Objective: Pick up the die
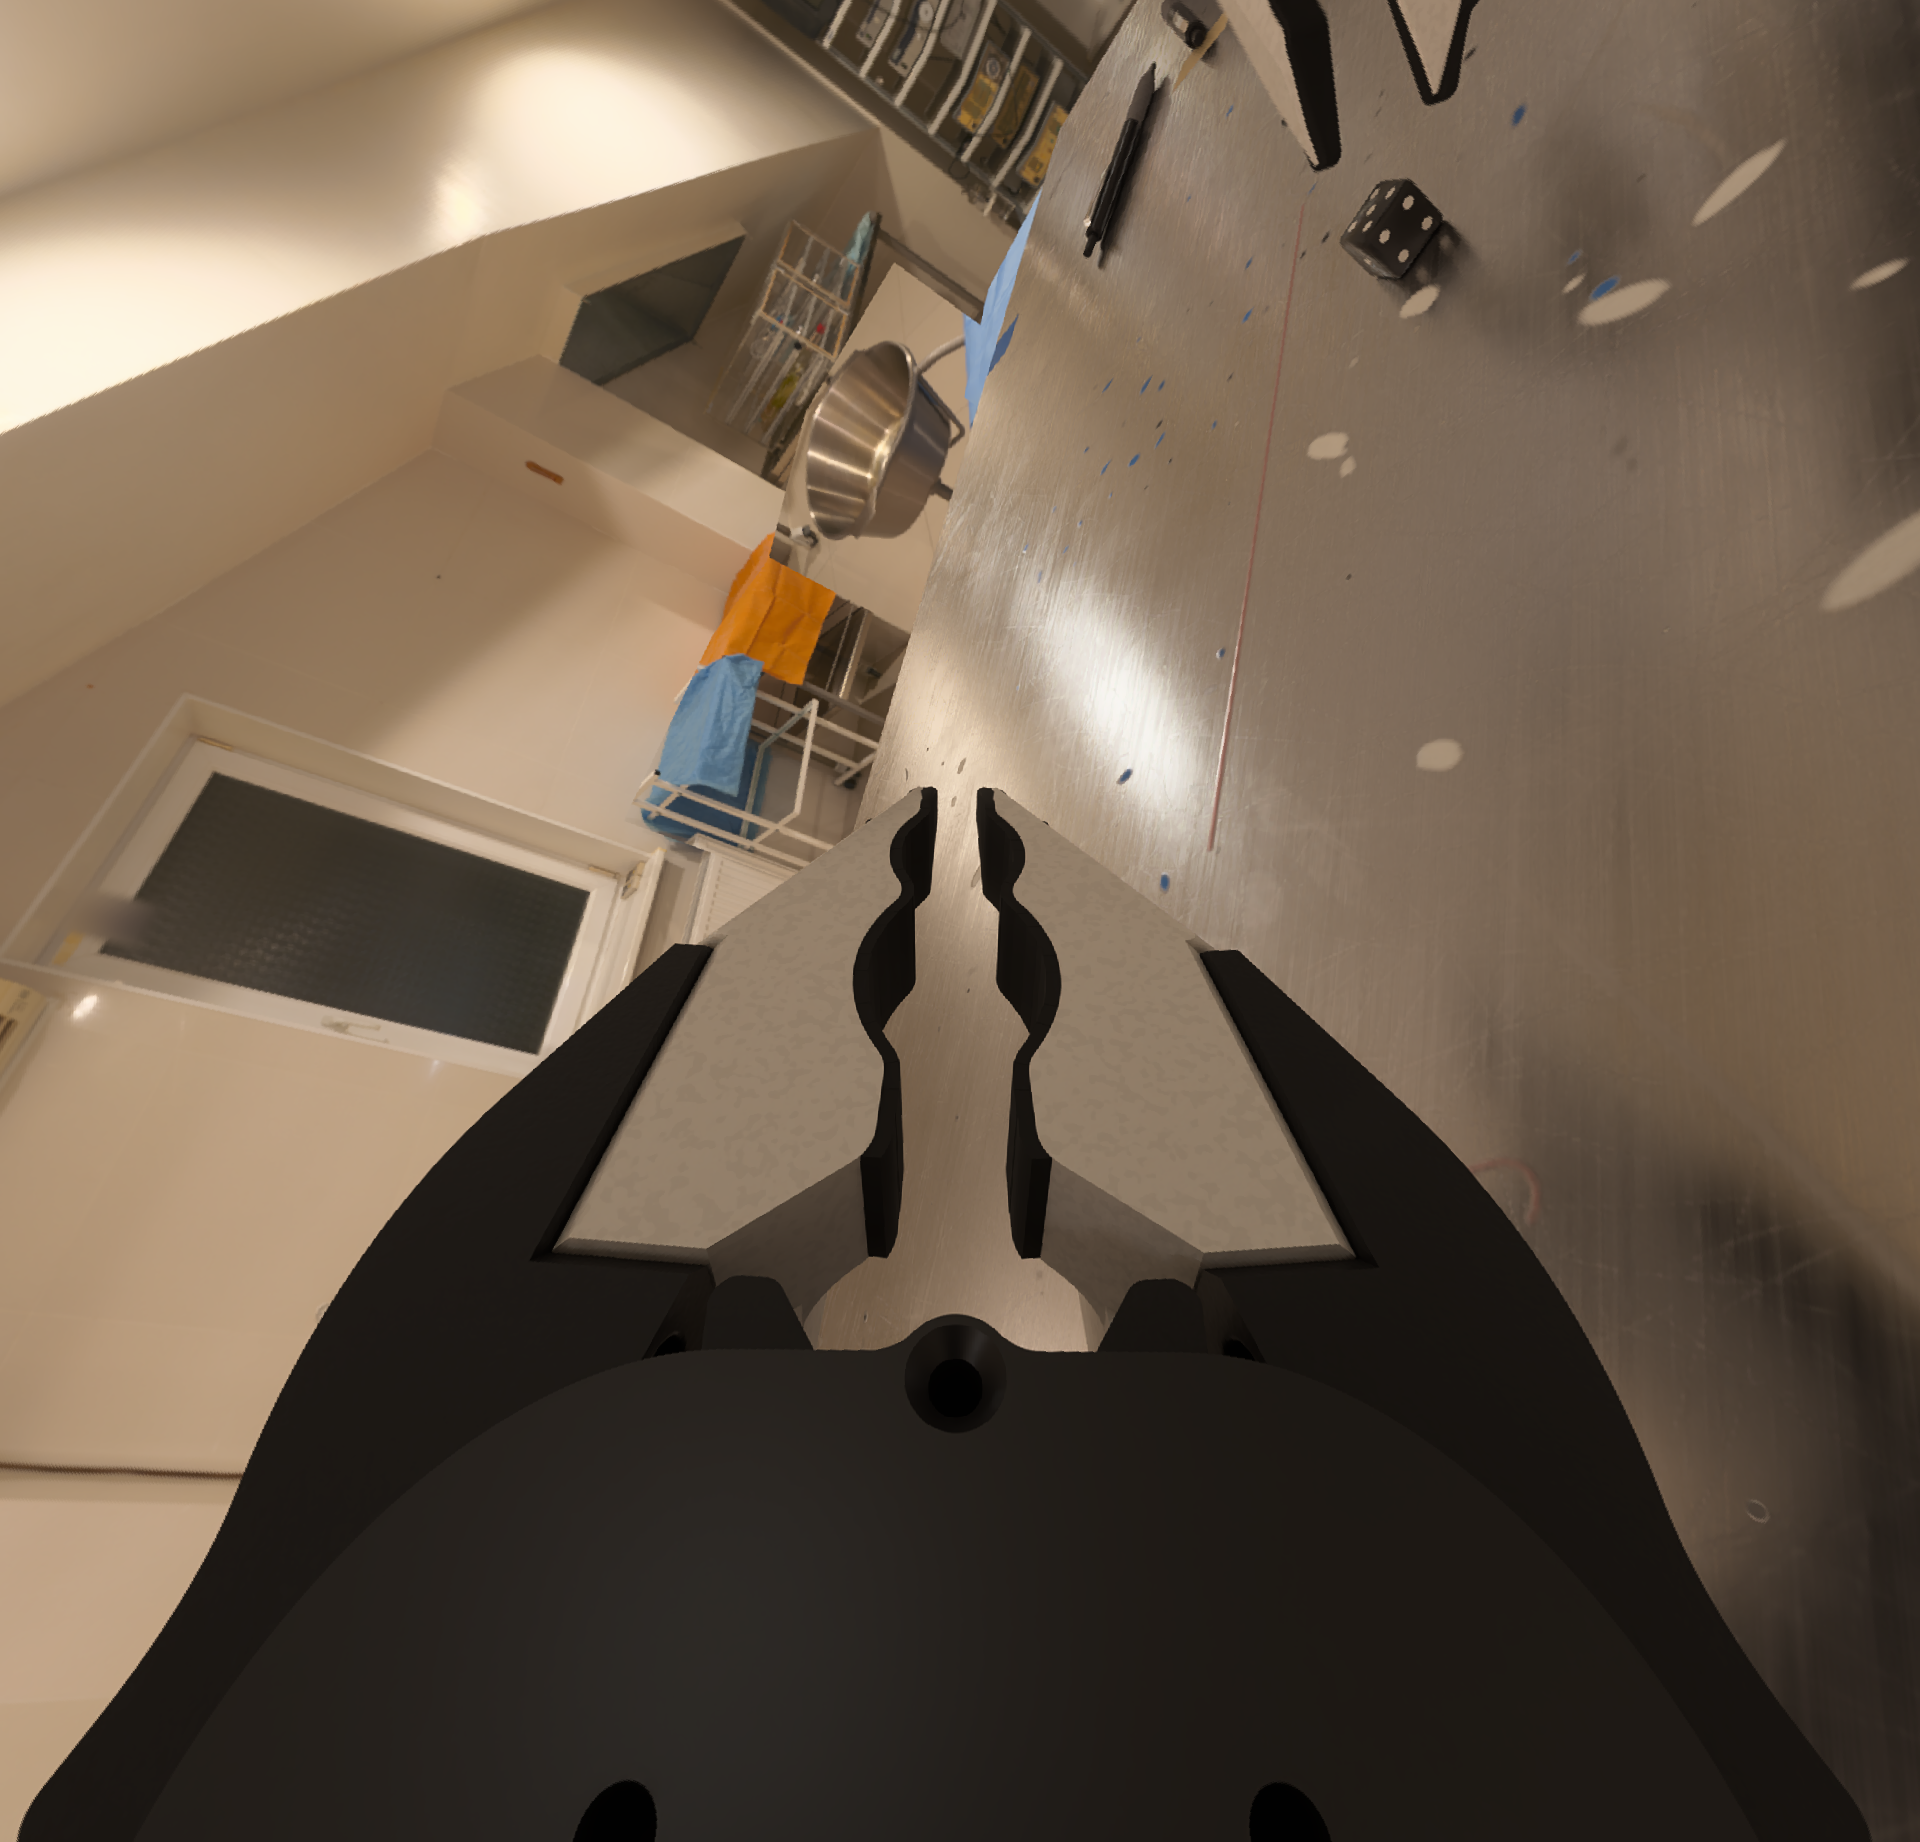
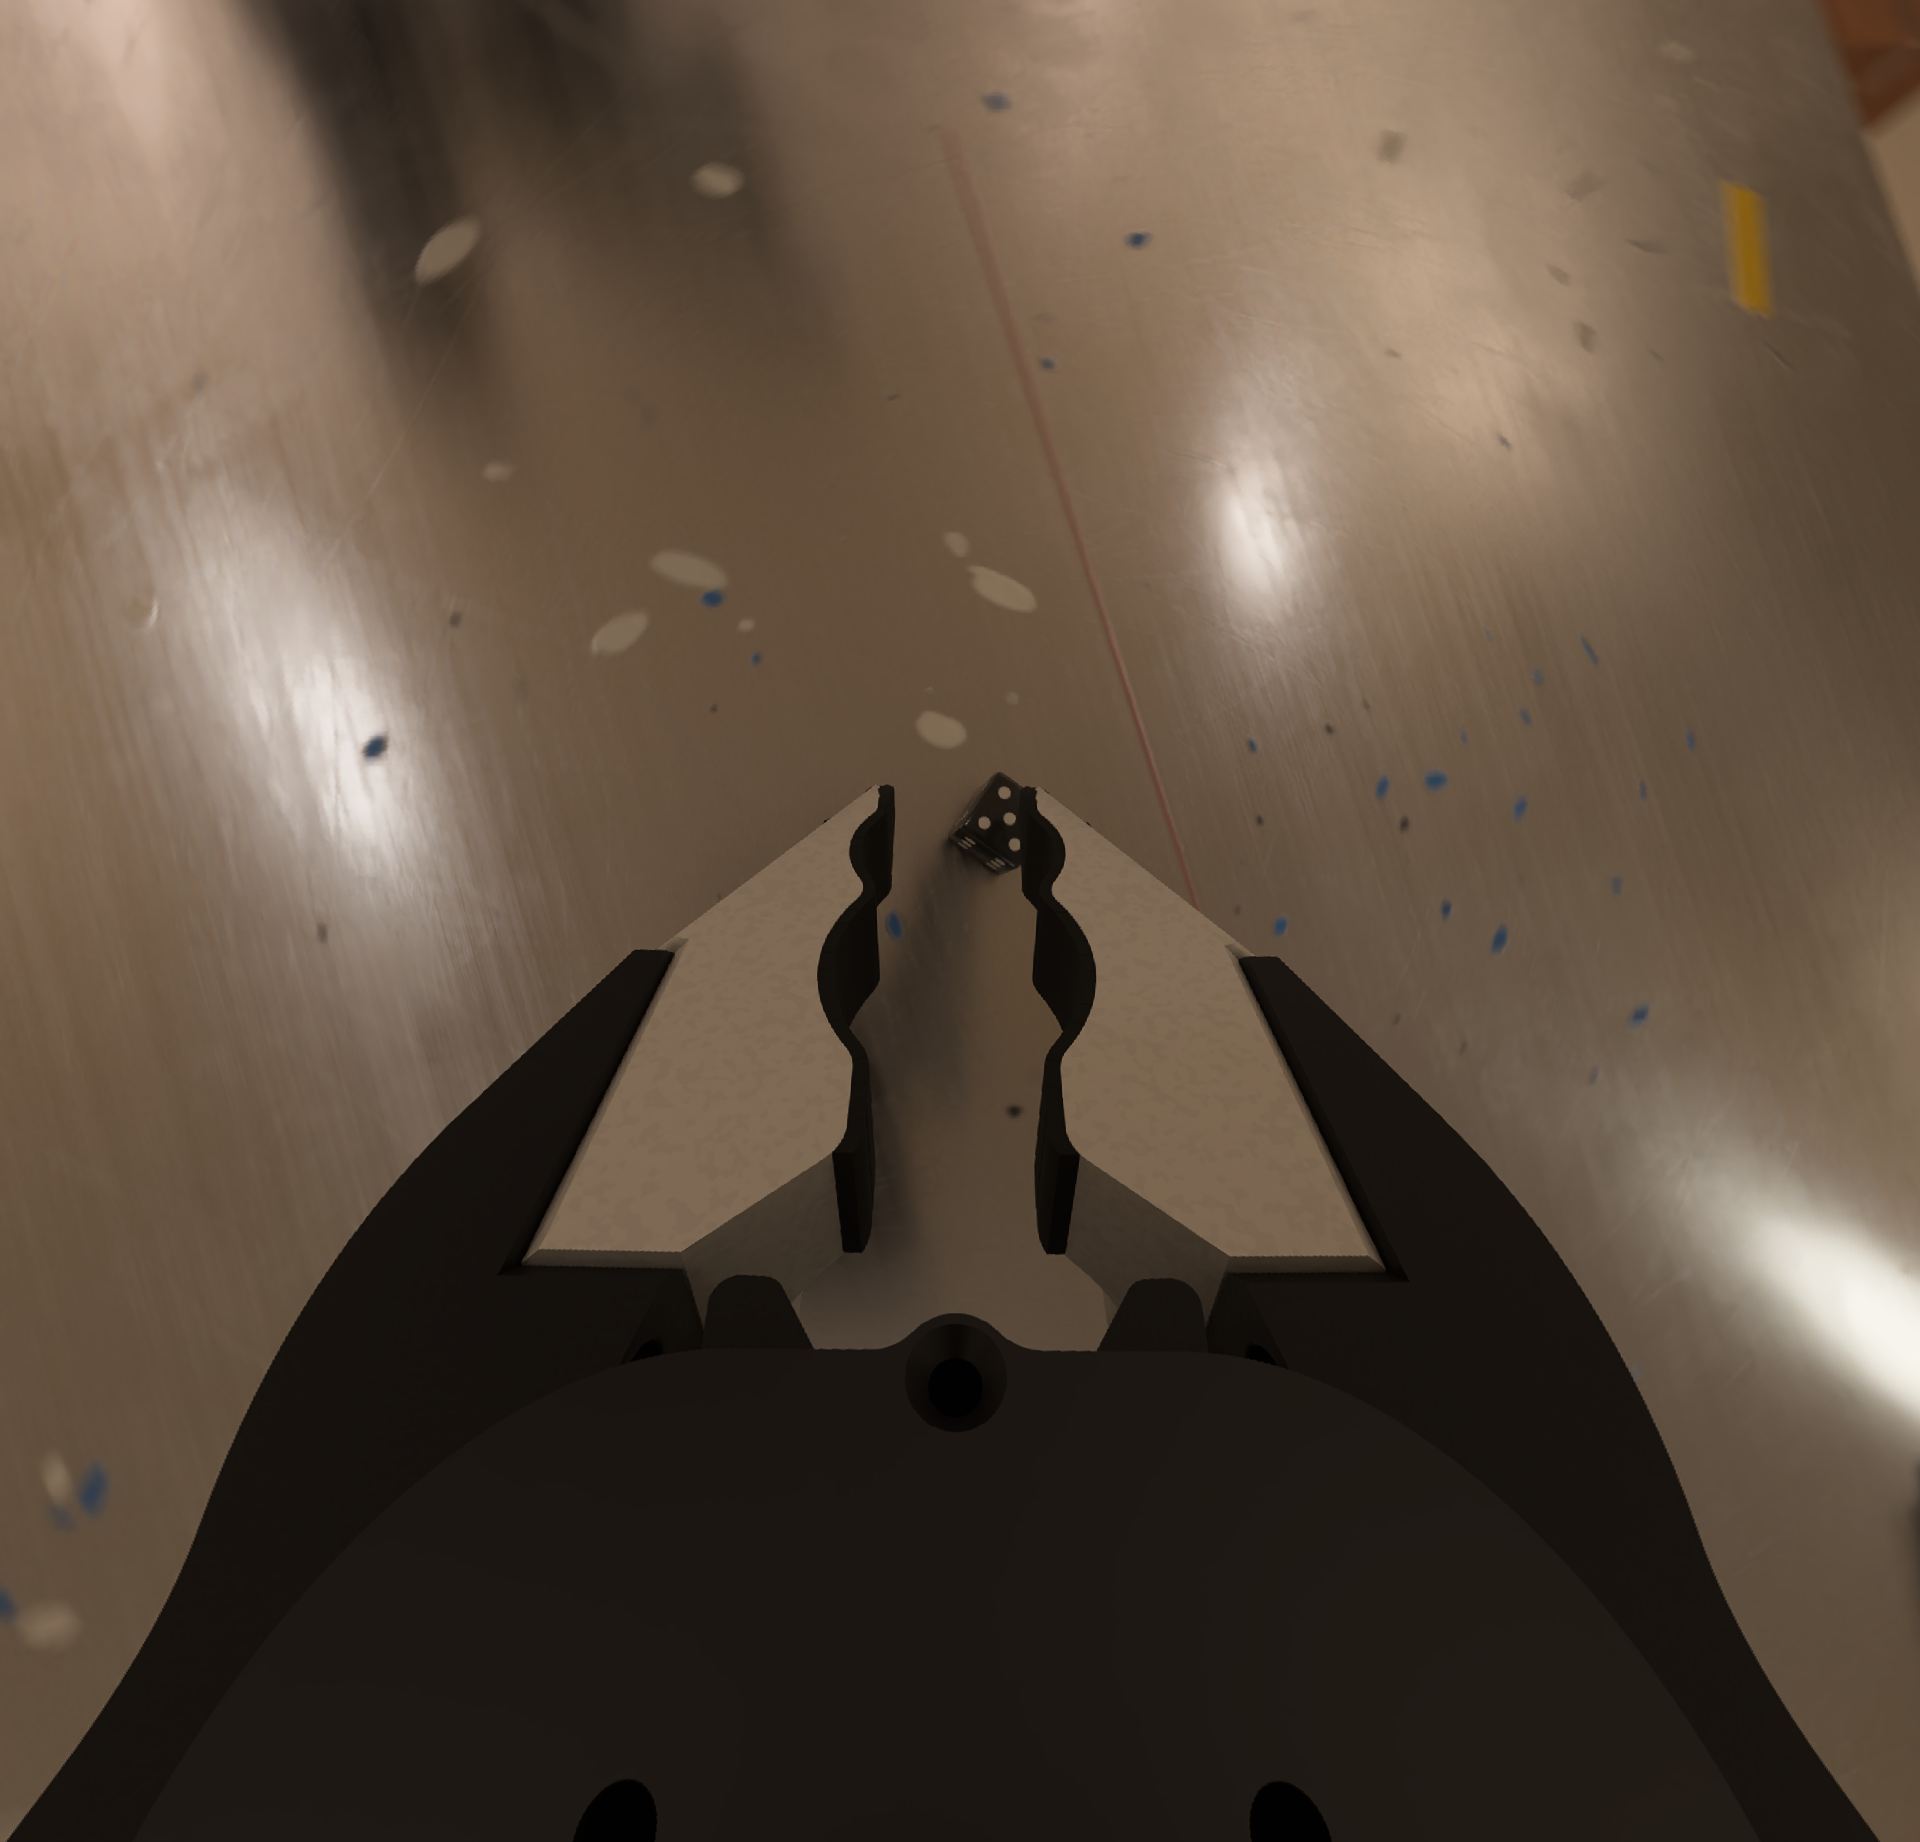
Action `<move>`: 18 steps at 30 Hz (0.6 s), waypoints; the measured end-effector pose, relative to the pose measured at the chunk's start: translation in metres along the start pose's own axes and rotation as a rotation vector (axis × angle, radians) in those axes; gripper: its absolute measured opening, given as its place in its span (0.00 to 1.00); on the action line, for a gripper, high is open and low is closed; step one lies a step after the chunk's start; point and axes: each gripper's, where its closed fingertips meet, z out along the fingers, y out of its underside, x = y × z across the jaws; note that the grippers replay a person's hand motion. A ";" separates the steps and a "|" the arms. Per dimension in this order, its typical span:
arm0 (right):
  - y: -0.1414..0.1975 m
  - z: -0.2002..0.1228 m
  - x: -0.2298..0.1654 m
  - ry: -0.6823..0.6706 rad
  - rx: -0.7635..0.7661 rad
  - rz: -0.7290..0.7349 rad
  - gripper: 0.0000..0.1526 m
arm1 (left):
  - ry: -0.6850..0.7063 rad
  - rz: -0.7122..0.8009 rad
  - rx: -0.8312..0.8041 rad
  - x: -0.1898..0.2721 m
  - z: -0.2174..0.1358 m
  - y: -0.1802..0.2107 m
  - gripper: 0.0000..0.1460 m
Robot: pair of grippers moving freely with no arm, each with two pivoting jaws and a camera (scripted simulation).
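Note:
The die (image 1: 1392, 225) is small and black with white pips and sits on the brushed metal table (image 1: 1455, 857). In the right wrist view the die (image 2: 995, 824) shows between my right gripper's (image 2: 959, 793) open tips, close to the right-hand finger (image 2: 1122, 961). From the left wrist view the right gripper (image 1: 1377, 125) hangs just above the die and does not touch it. My left gripper (image 1: 954, 797) is empty, its jaws a narrow gap apart, low over the table's near edge and far from the die.
A black pen (image 1: 1120, 166) lies on the table beyond the die. A thin red line (image 1: 1252, 545) runs along the tabletop. A steel bowl (image 1: 873, 442) and wire racks (image 1: 956, 47) stand past the table edge. A yellow strip (image 2: 1745, 246) lies far right.

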 end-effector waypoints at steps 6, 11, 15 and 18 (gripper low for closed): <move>0.010 0.007 0.010 -0.173 -0.309 -0.291 0.16 | 0.001 -0.009 -0.005 0.000 0.001 0.003 0.05; 0.014 0.013 0.018 -0.128 -0.344 0.033 0.18 | -0.003 -0.008 -0.014 -0.001 0.001 0.005 0.05; 0.014 0.013 0.010 0.001 -0.195 0.343 0.22 | -0.021 -0.015 -0.042 -0.004 0.001 0.009 0.05; 0.017 0.014 0.009 0.123 -0.097 0.482 0.22 | -0.031 0.006 -0.082 -0.004 0.003 0.013 0.05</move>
